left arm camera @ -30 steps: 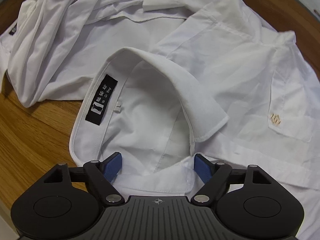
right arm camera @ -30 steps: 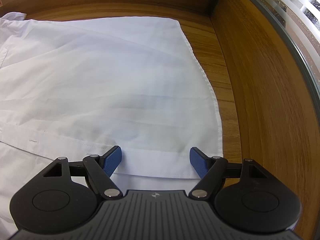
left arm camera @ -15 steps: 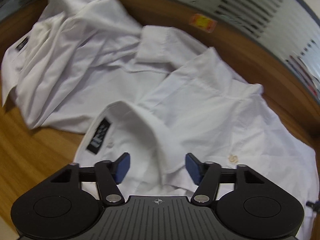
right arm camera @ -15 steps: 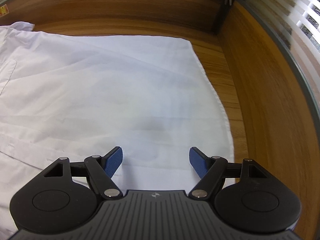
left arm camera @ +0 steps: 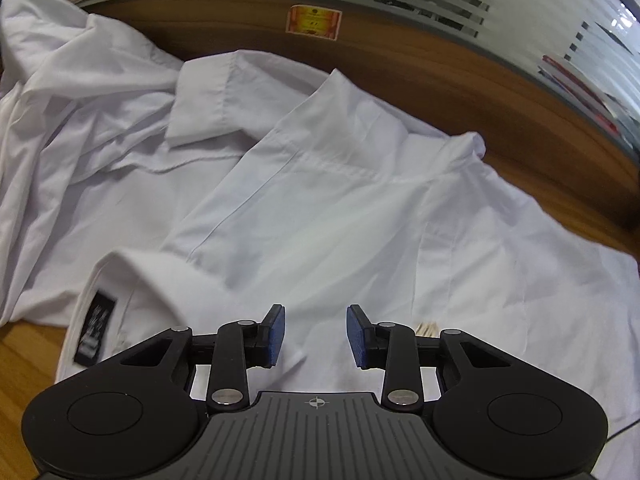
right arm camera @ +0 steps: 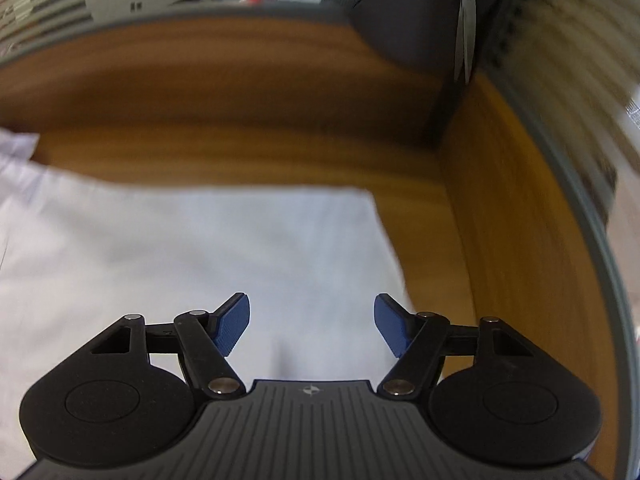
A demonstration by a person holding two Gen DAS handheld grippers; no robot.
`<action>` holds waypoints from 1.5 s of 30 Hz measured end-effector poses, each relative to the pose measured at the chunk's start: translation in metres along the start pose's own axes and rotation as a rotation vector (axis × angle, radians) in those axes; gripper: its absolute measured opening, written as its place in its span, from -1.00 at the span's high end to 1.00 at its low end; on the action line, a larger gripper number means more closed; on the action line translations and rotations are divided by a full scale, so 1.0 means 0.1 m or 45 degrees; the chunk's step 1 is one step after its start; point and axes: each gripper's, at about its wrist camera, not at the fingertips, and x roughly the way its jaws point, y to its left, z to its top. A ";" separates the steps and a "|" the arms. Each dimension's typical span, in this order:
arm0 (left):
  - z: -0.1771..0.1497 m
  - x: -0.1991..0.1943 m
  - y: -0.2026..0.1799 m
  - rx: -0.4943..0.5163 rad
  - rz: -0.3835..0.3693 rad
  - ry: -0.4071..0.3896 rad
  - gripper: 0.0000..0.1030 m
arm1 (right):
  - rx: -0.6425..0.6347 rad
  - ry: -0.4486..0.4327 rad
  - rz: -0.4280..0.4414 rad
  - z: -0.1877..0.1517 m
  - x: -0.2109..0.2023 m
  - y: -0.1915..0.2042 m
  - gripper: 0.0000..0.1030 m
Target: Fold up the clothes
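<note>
Two claws are in view, one per camera: the left claw (left arm camera: 316, 334) and the right claw (right arm camera: 312, 330), each with two blue pads. Two white shirts lie ahead of the left claw: one shirt (left arm camera: 360, 216) directly under it, a second shirt (left arm camera: 80, 128) crumpled beyond to its left. One black label (left arm camera: 95, 330) sits left of it, and one orange sticker (left arm camera: 314, 20) far ahead.

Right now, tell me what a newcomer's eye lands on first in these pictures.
A rumpled white shirt fills the left wrist view, spread over a wooden table, its black neck label low on the left. The left gripper hovers open above it. In the blurred right wrist view, the open right gripper hangs over the shirt's flat end.
</note>
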 end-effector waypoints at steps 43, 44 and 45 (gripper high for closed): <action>1.16 0.54 0.75 -0.463 0.151 -0.114 -0.23 | -0.071 0.010 0.005 0.32 -0.02 -0.12 -0.25; 1.19 0.56 0.85 -0.507 0.162 -0.114 -0.23 | -0.068 0.015 0.013 0.27 -0.08 -0.09 -0.27; 1.22 0.60 0.91 -0.543 0.161 -0.112 -0.23 | -0.065 0.020 0.020 0.22 -0.15 -0.06 -0.28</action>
